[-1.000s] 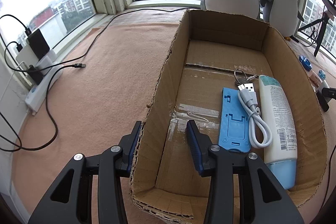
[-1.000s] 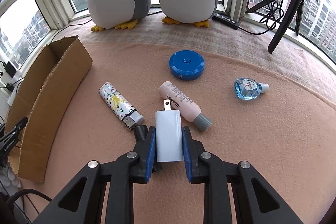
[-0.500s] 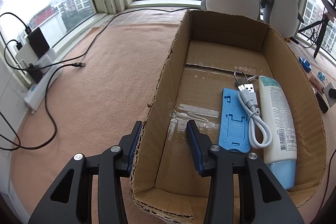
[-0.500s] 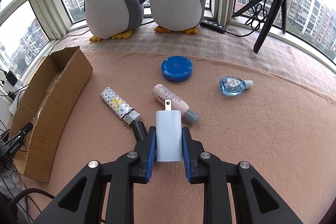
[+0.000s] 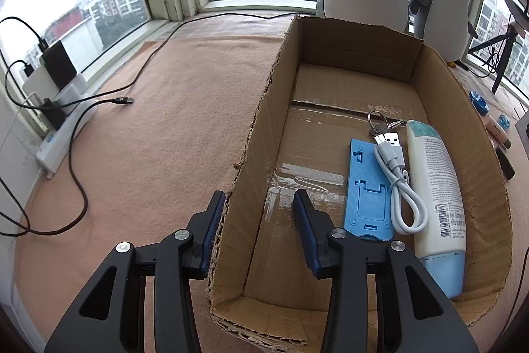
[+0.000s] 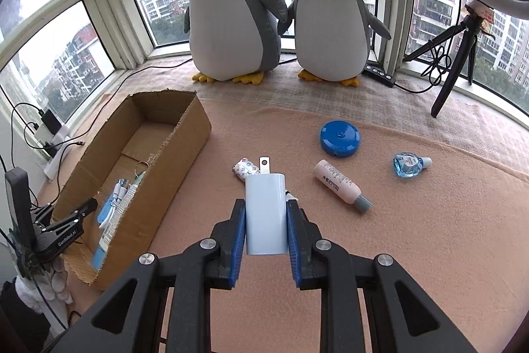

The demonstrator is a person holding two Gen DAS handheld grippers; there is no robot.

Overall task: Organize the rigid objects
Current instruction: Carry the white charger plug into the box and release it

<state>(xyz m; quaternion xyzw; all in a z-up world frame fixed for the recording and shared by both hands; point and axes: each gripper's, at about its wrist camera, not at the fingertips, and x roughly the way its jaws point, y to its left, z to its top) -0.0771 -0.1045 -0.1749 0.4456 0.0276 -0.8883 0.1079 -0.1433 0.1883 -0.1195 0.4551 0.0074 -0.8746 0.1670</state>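
Above the peach blanket (image 6: 429, 237), a smooth pale-blue charger (image 6: 265, 214) clamped in the right gripper (image 6: 266, 232); left gripper (image 5: 261, 234) jaws apart.

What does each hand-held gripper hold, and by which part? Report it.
The right hand-held gripper grips the white charger plug by its flat sides, prongs pointing forward. The left hand-held gripper straddles the cardboard box wall, open.

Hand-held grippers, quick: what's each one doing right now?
Left hand-held gripper: open, straddling the cardboard box wall.
Right hand-held gripper: shut on the white charger.
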